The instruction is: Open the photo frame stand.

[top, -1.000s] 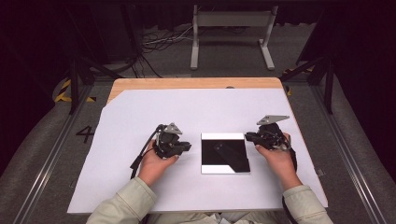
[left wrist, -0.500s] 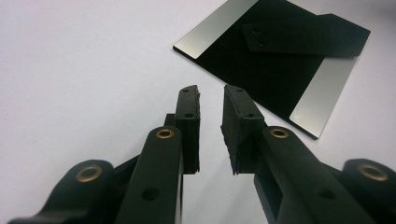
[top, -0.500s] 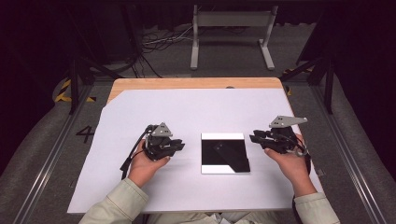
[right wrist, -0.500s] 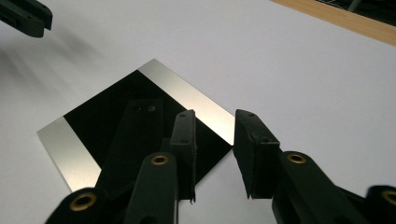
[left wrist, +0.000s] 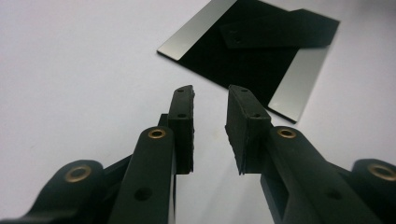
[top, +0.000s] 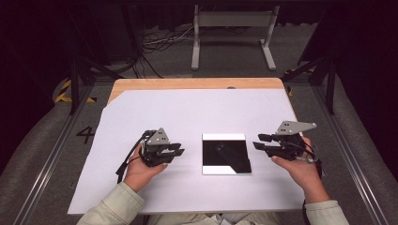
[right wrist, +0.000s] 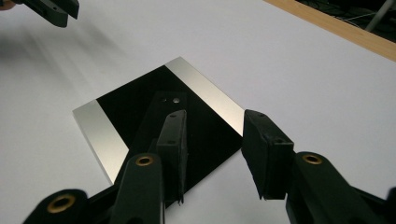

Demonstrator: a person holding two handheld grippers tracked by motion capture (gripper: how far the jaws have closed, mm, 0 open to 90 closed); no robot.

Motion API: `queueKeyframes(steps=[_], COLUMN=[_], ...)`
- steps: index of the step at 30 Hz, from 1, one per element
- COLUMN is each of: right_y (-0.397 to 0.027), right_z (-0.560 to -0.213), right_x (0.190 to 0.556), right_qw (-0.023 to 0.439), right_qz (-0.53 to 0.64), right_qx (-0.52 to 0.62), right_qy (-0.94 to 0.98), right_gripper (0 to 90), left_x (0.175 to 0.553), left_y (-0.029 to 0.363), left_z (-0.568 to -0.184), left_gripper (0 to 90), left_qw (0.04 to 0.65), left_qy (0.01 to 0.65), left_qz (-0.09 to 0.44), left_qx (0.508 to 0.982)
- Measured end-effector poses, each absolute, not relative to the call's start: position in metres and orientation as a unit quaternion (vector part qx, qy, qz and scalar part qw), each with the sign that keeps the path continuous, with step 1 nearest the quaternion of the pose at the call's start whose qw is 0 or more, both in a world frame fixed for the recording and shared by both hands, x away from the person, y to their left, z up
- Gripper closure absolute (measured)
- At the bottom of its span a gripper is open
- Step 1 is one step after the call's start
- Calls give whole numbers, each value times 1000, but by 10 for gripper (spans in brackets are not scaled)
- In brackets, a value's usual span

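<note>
A square plate (top: 225, 153) with a glossy black, mirror-like face and pale strips along two edges lies flat on the white sheet (top: 197, 112). My left gripper (top: 180, 149) is held just left of it, jaws pointing at its left edge. In the left gripper view my left gripper (left wrist: 210, 93) is open and empty, short of the plate (left wrist: 252, 51). My right gripper (top: 256, 141) hovers just right of the plate. In the right gripper view my right gripper (right wrist: 212, 119) is open above the plate's (right wrist: 126, 112) near corner. Both pairs of jaws have just been opening, with nothing between them.
The white sheet covers a wooden table, whose bare strip (top: 197, 83) shows at the far edge. Beyond it a metal stand (top: 232, 28) and cables (top: 159, 42) lie on the floor. Rails (top: 47, 164) run along both sides of the table.
Both hands have drawn outward from the plate, the left one to the left and the right one to the right and a little up. Both pairs of jaws have opened wider.
</note>
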State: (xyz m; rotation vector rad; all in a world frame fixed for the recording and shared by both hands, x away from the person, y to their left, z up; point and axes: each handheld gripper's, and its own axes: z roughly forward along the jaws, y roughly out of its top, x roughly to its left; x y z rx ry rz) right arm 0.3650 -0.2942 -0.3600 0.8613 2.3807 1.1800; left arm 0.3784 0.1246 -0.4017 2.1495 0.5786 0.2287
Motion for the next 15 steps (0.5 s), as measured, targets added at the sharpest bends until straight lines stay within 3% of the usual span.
queueKeyframes(steps=[6, 15], right_y=[-297, -296], right_z=[-363, -370], right_x=[361, 356], right_qw=[147, 144], right_qz=[435, 433], right_qx=[276, 249], right_qy=[844, 854], right_gripper=[649, 647], left_x=[375, 374], left_y=[131, 131], left_z=[-402, -402], left_gripper=[720, 724], left_qw=[449, 451], left_qy=[218, 218], left_qz=[86, 93], left_qx=[862, 860])
